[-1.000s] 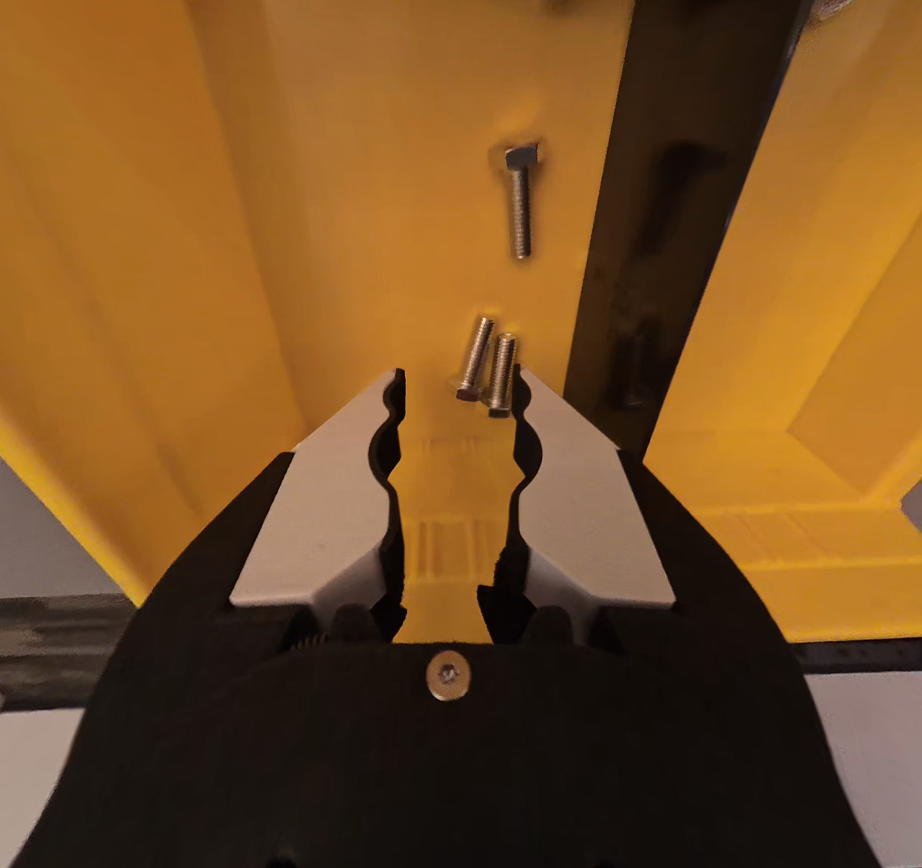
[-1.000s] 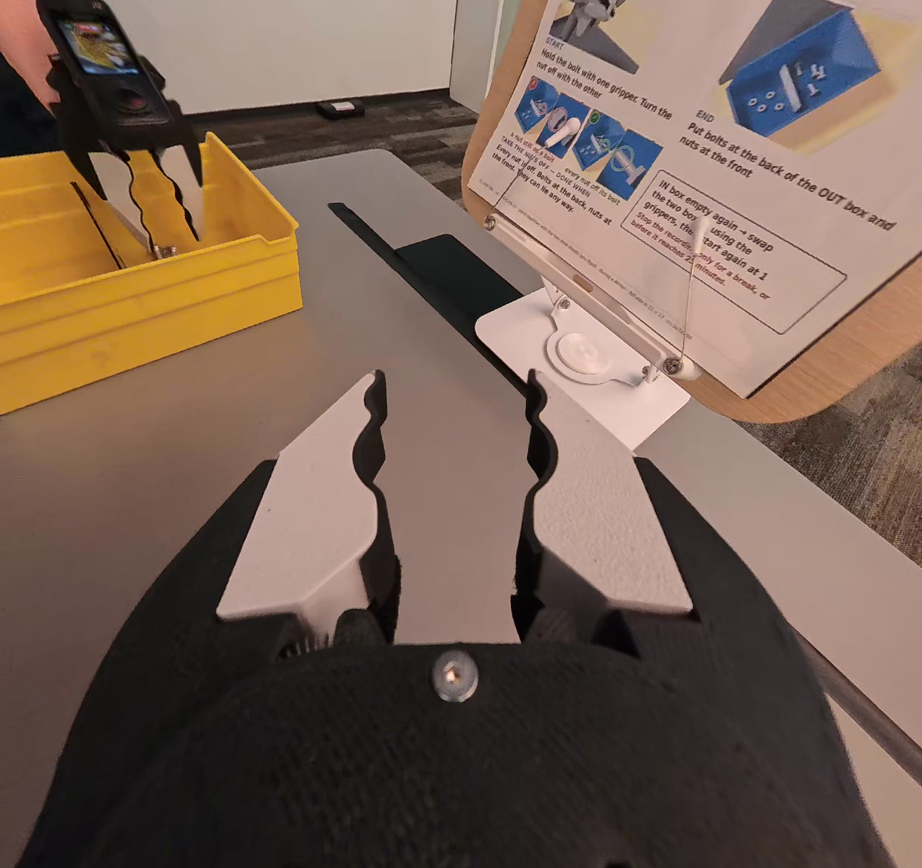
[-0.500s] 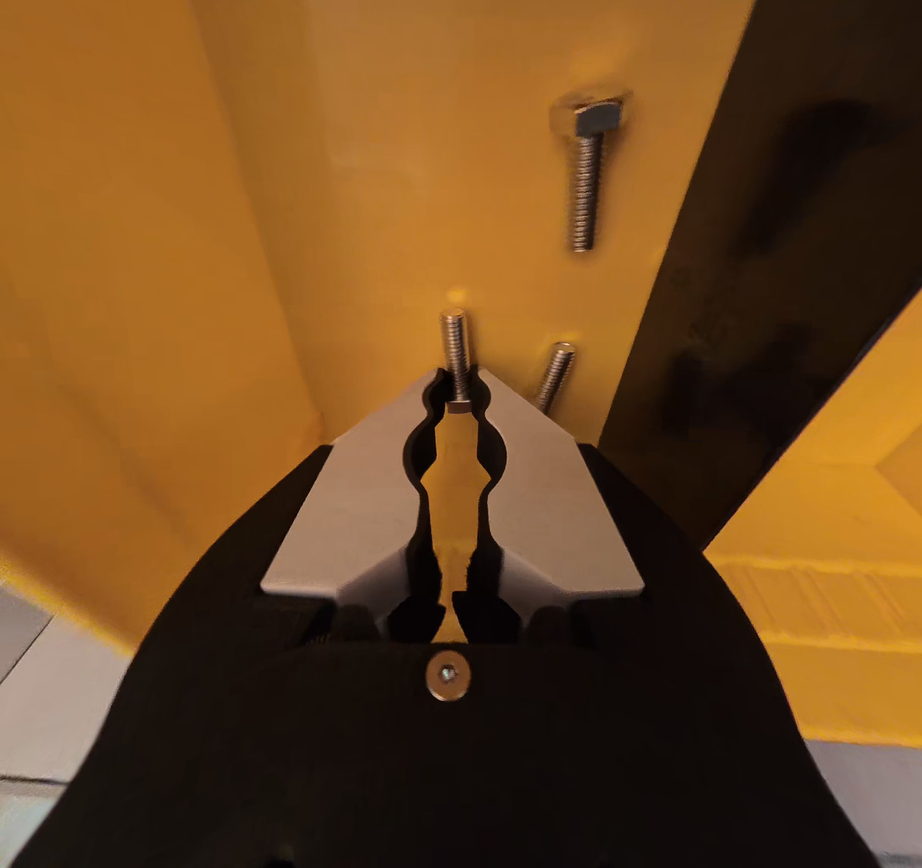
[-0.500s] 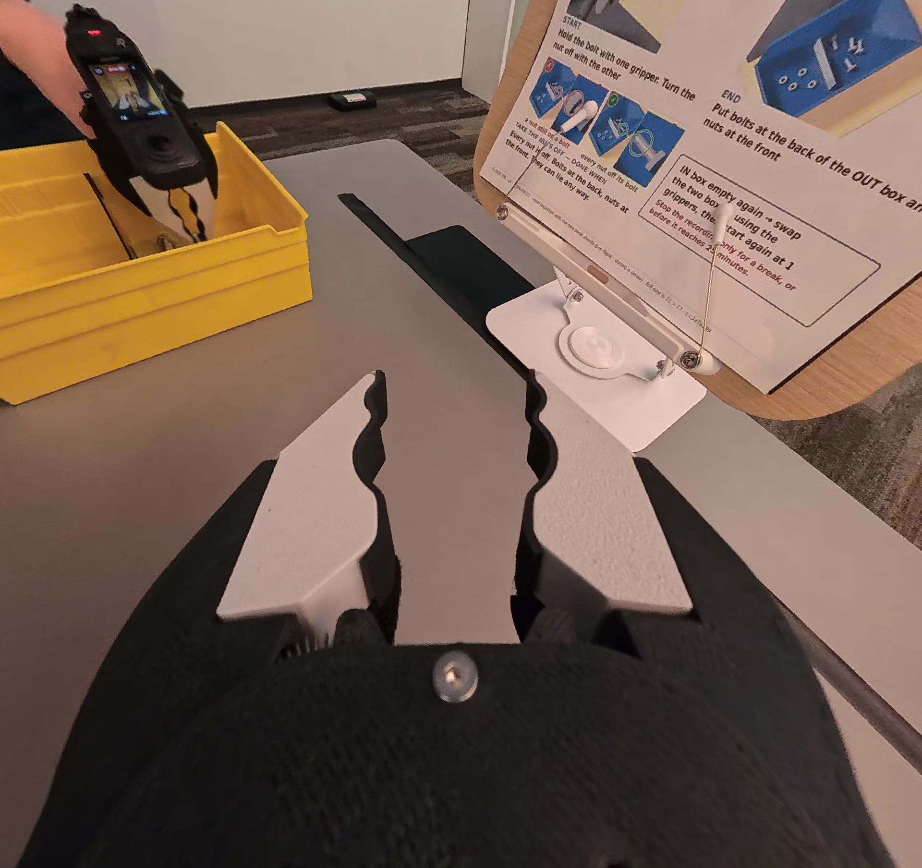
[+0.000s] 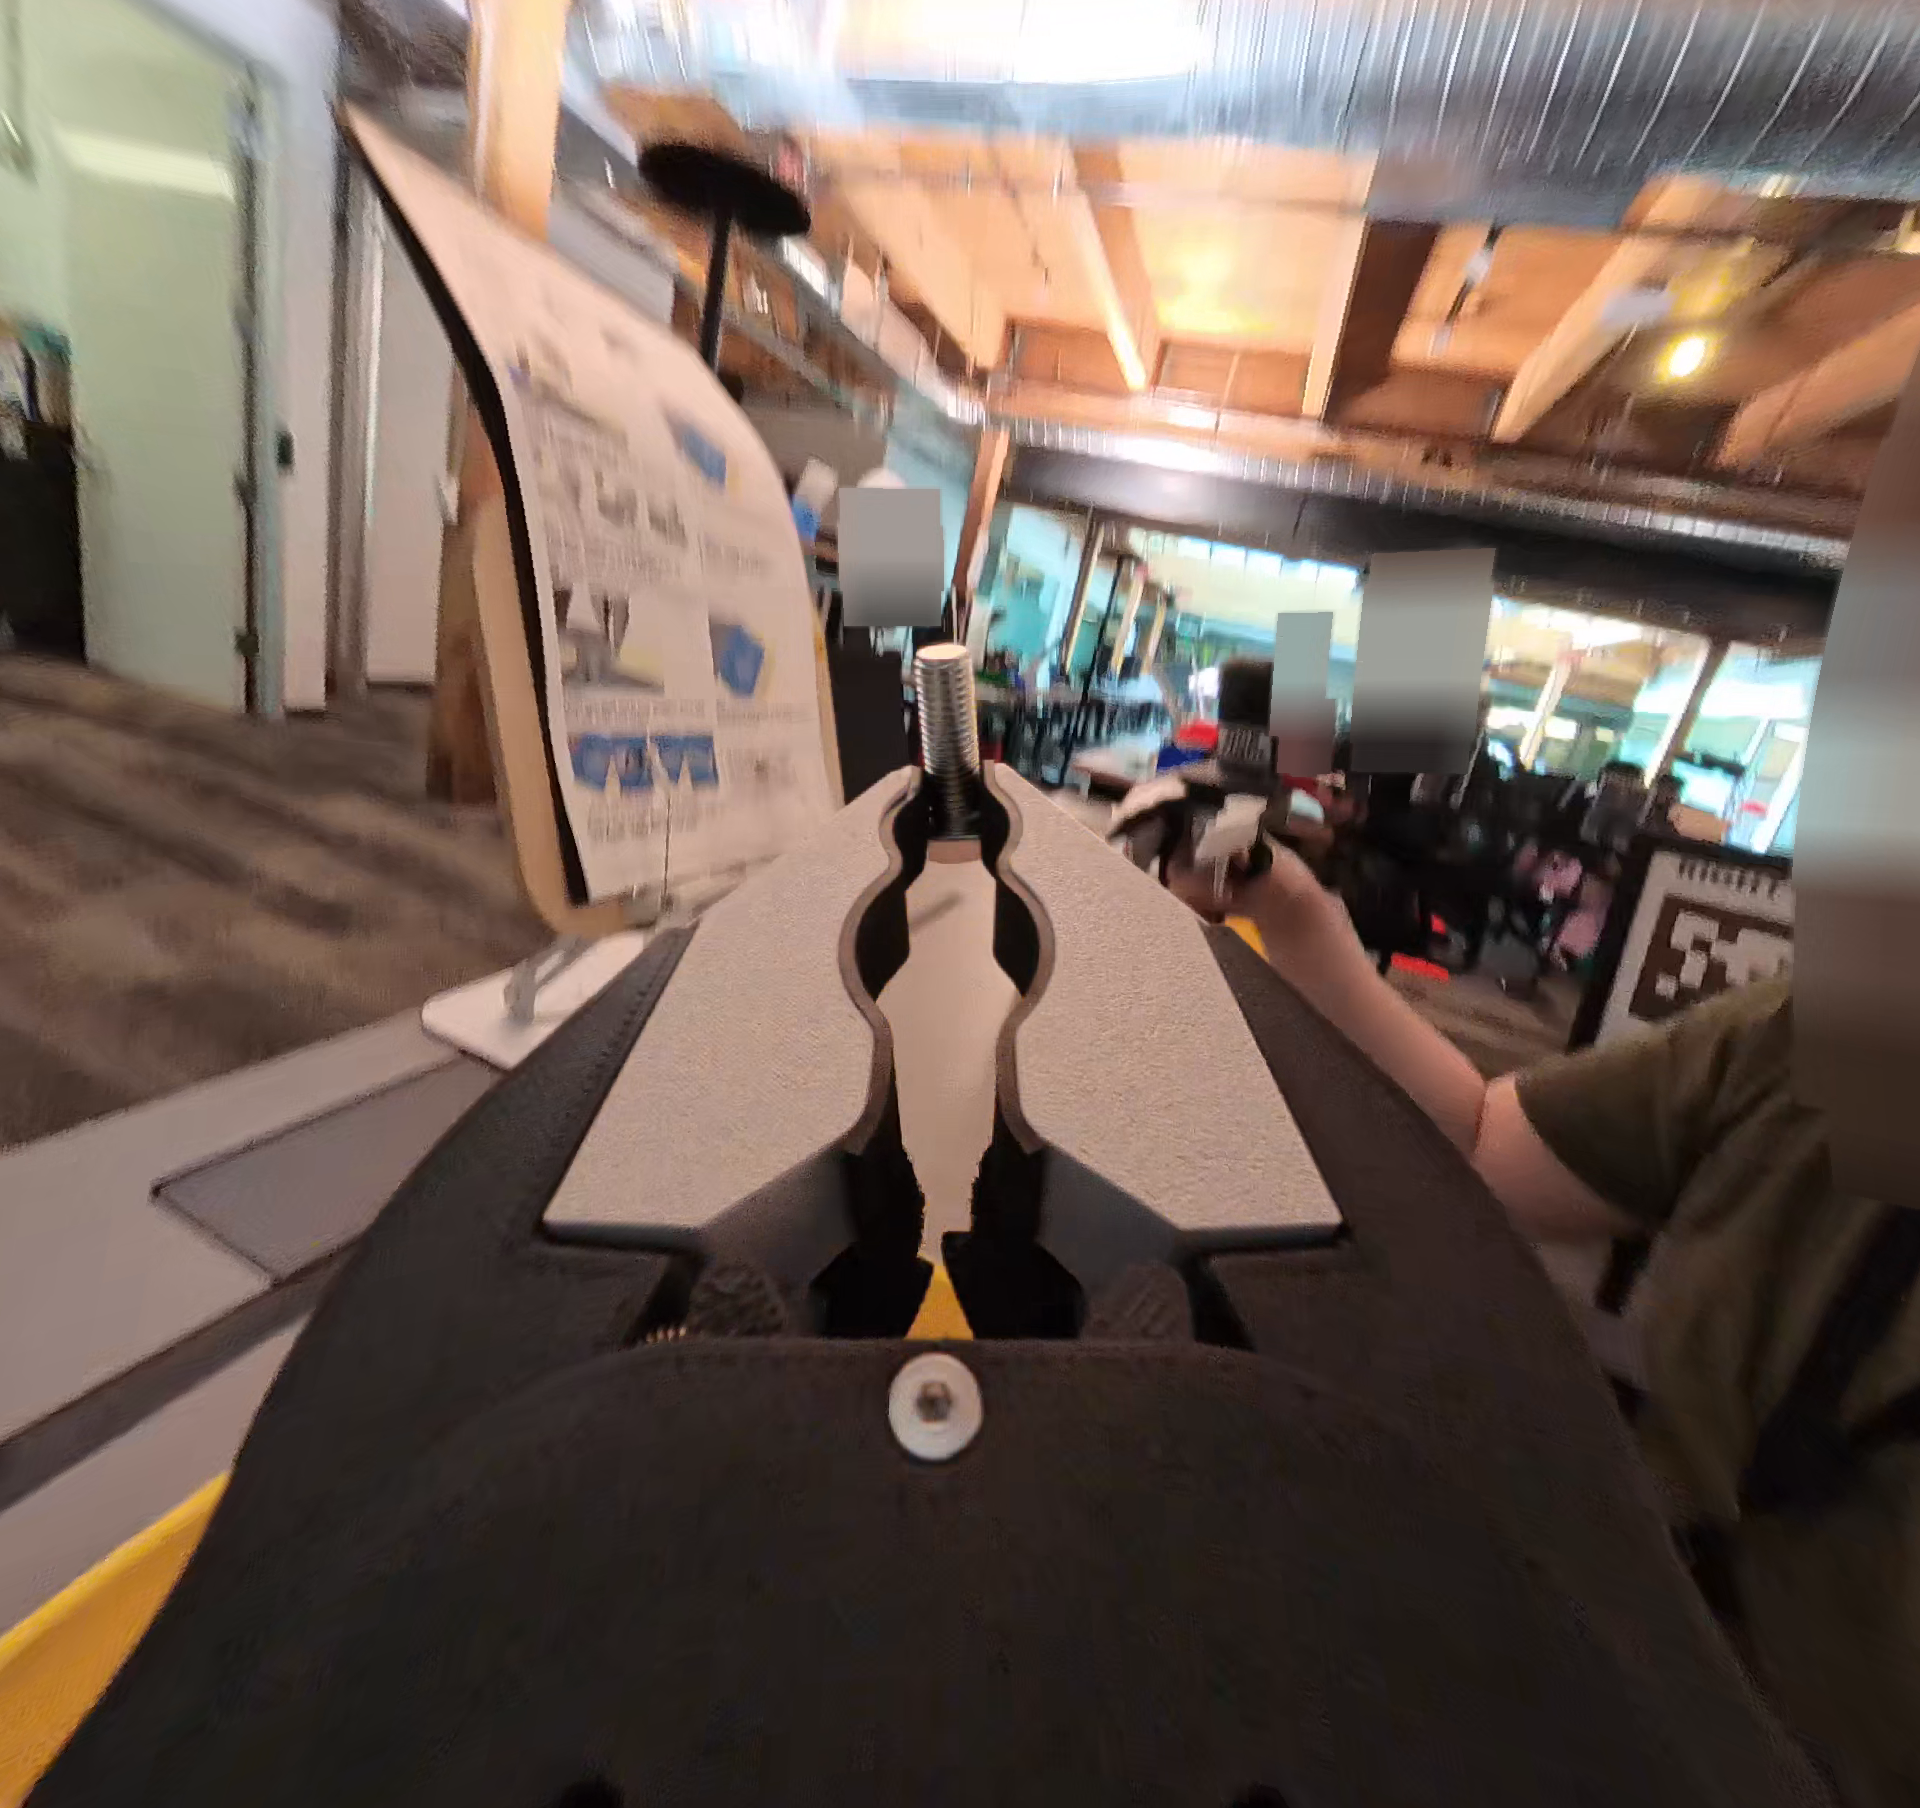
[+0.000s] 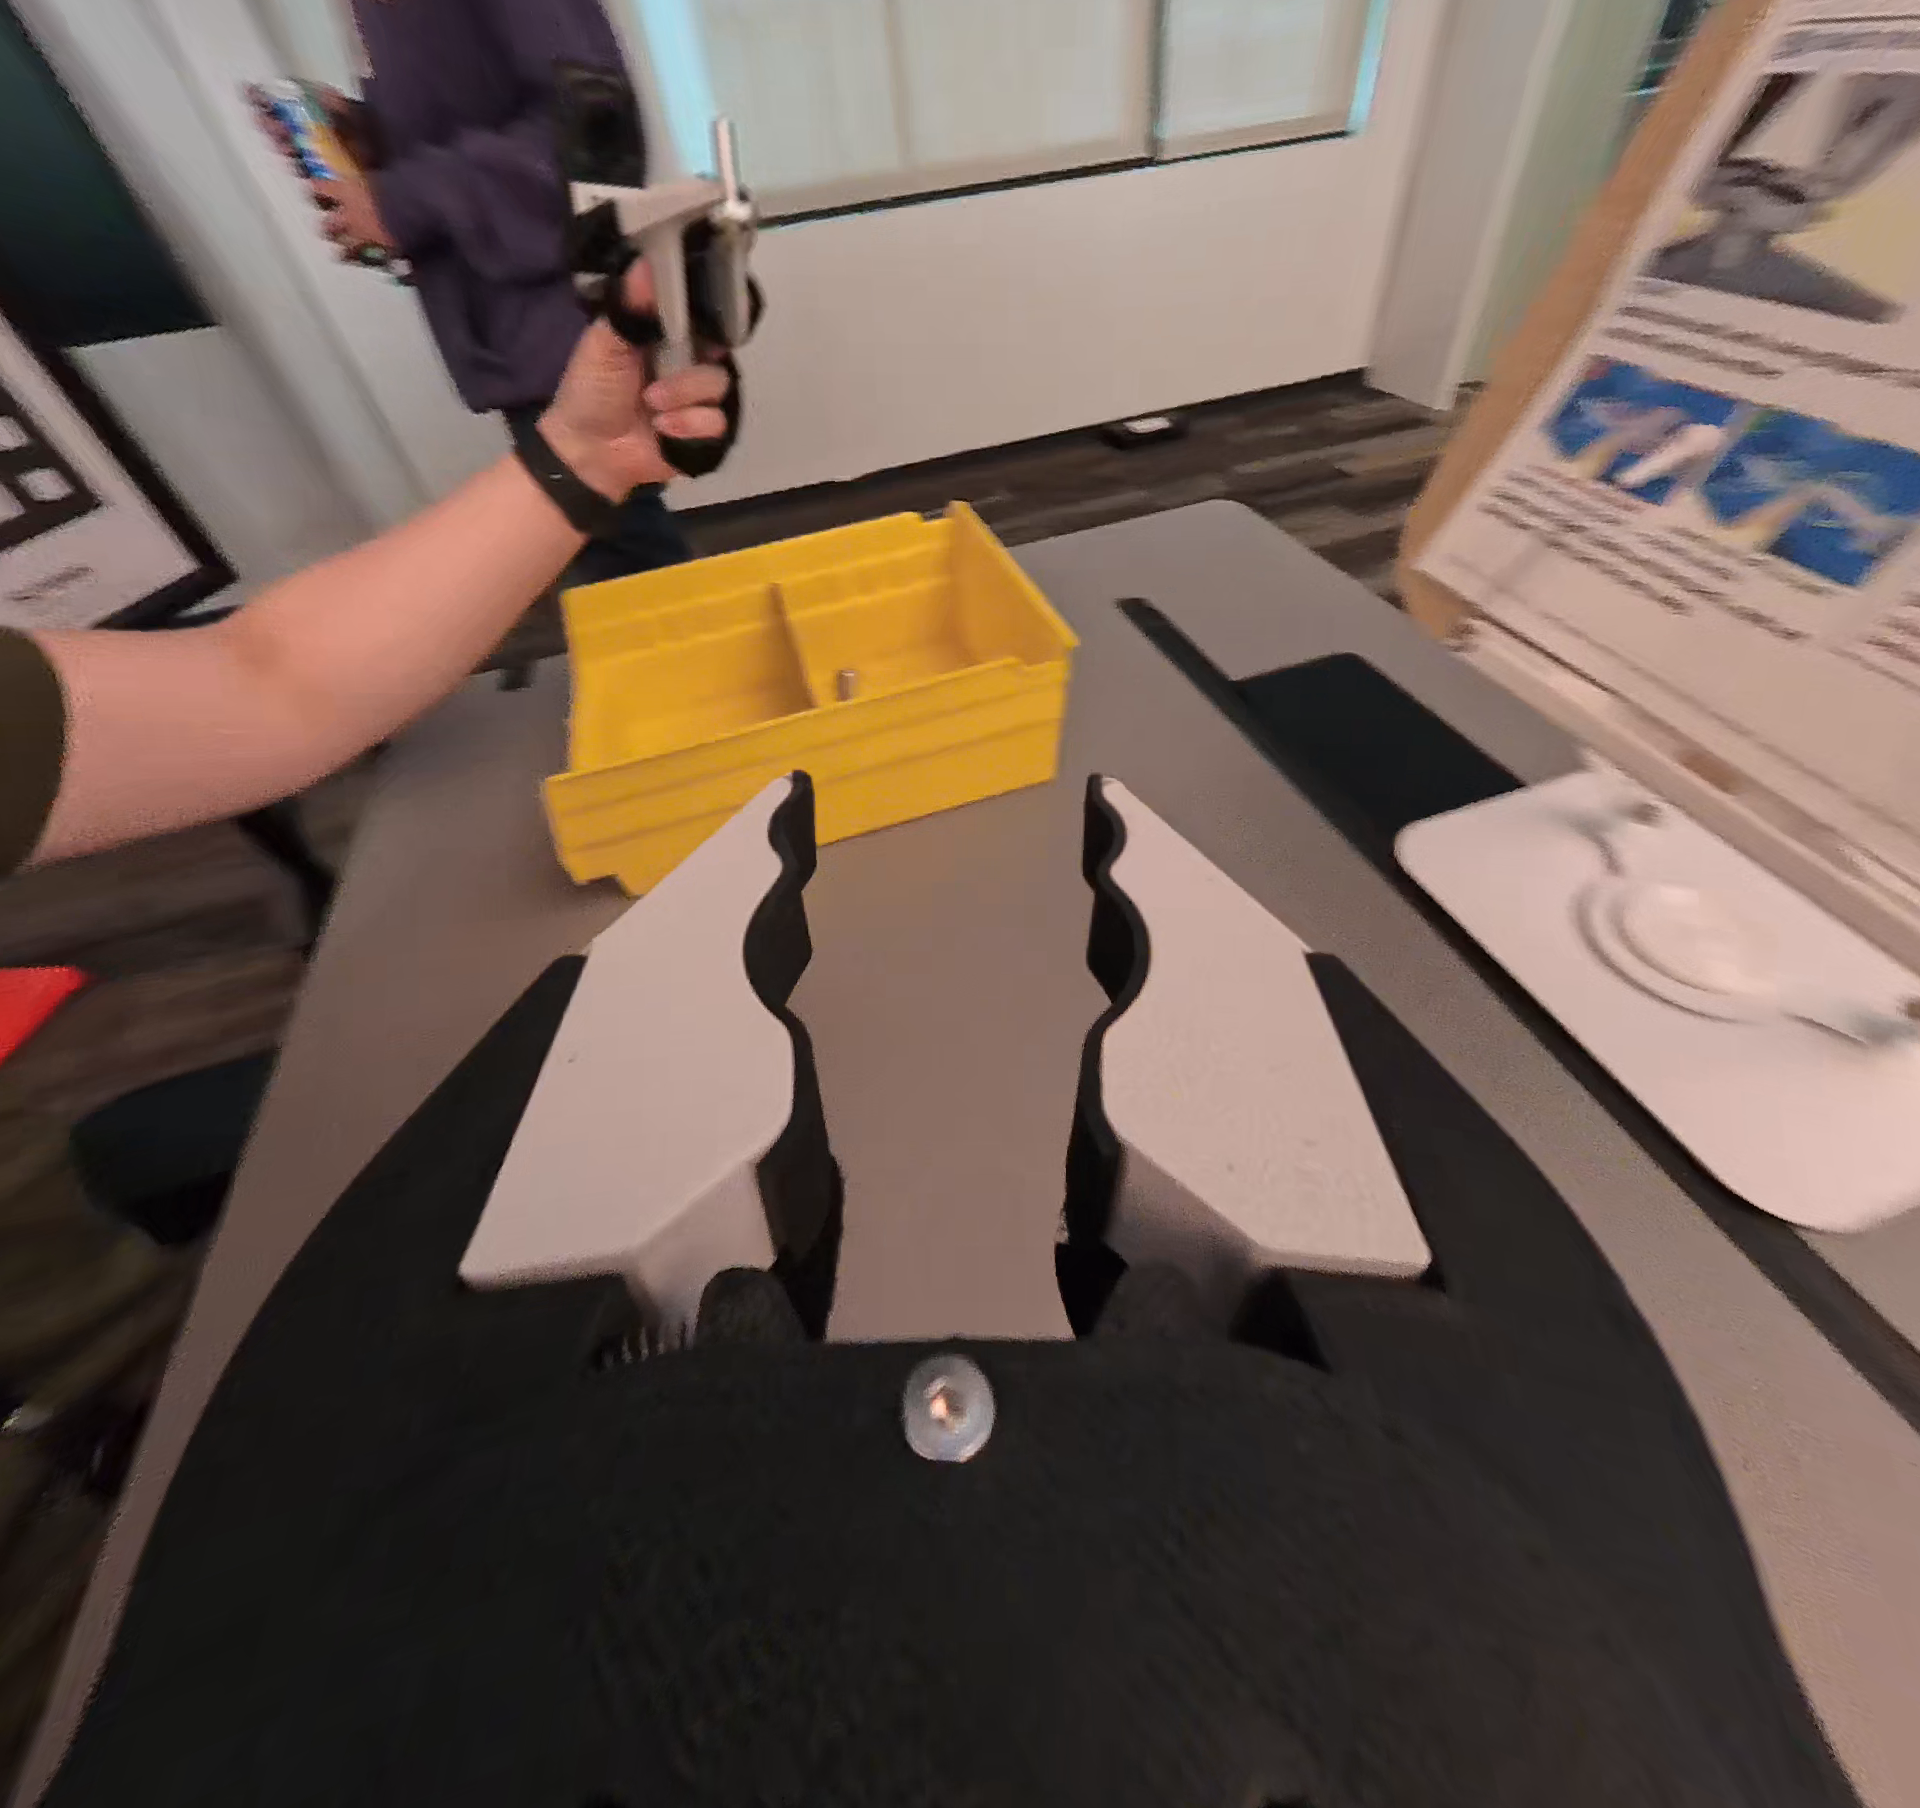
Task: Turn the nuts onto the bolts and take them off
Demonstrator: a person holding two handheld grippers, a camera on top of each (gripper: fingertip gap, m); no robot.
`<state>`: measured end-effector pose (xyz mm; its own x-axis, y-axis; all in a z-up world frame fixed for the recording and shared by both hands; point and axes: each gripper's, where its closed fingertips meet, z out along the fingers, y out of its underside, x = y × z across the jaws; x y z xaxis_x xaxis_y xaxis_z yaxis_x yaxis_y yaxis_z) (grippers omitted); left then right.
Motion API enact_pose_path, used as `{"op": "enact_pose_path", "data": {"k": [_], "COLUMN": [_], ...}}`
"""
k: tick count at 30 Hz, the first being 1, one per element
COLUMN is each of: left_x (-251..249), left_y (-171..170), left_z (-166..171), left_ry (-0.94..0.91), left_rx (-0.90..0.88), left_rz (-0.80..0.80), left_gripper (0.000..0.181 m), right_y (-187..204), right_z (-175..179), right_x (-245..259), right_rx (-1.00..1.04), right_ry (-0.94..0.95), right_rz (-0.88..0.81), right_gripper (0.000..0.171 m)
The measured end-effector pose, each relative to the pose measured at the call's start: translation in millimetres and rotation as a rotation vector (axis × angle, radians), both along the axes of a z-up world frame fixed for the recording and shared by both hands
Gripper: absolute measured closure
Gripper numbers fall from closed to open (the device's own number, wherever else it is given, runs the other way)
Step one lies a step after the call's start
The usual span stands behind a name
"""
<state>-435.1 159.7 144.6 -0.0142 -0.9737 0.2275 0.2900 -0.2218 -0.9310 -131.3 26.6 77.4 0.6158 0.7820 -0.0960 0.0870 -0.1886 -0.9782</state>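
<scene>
My left gripper is shut on the head end of a silver bolt. The threaded shaft sticks out past the tips, with no nut on it. In the right wrist view this gripper is held in the air above and behind the yellow bin, with the bolt upright in it. My right gripper is open and empty, low over the grey table in front of the bin. It also shows far off in the left wrist view. One loose bolt lies in the bin's right compartment.
An instruction board on a white base plate stands at the right of the table; it also shows in the left wrist view. A black divider splits the bin. A person in purple stands behind. The grippers' ends are close to 35 cm from one another.
The left gripper closed on a bolt in the bin, then lifted it out and up into the air. The right gripper stayed open and turned to face the bin.
</scene>
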Motion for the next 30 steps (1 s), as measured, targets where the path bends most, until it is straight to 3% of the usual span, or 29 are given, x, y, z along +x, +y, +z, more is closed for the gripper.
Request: {"op": "enact_pose_path", "data": {"k": [3,7,9,14,19,24,30], "left_x": [-9.0,3.9,20.3,67.4,142.5,200.4,224.4], "left_y": [-12.3,-40.5,-50.4,-93.5,-143.4,-168.3,-187.0], "left_z": [25.4,50.3,54.1,51.7,-12.0,-94.3,-132.4], "left_ry": [-0.109,-0.099,-0.006,0.215,0.431,0.508,0.534], "left_rx": [0.008,0.082,0.146,0.395,0.328,0.213,0.195], "left_rz": [0.058,0.120,0.217,0.389,0.318,0.248,0.130], "left_gripper": [0.174,0.174,0.174,0.174,0.174,0.174,0.174], "right_y": [-10.9,-36.0,-43.1,-56.9,-79.7,-69.1,-52.5], "right_z": [3.8,25.3,33.7,38.1,36.6,-0.7,-40.5], "right_x": [-18.2,-40.9,-42.9,-34.5,-38.2,-48.8,-73.6], "right_rx": [-0.003,0.014,0.021,0.140,0.215,0.119,-0.002], "right_ry": [0.008,0.105,0.139,0.023,-0.001,-0.034,0.032], "right_rz": [0.058,0.168,0.158,0.038,0.061,0.111,0.221], "right_gripper": [0.120,0.120,0.120,0.120,0.126,0.129,0.130]}}
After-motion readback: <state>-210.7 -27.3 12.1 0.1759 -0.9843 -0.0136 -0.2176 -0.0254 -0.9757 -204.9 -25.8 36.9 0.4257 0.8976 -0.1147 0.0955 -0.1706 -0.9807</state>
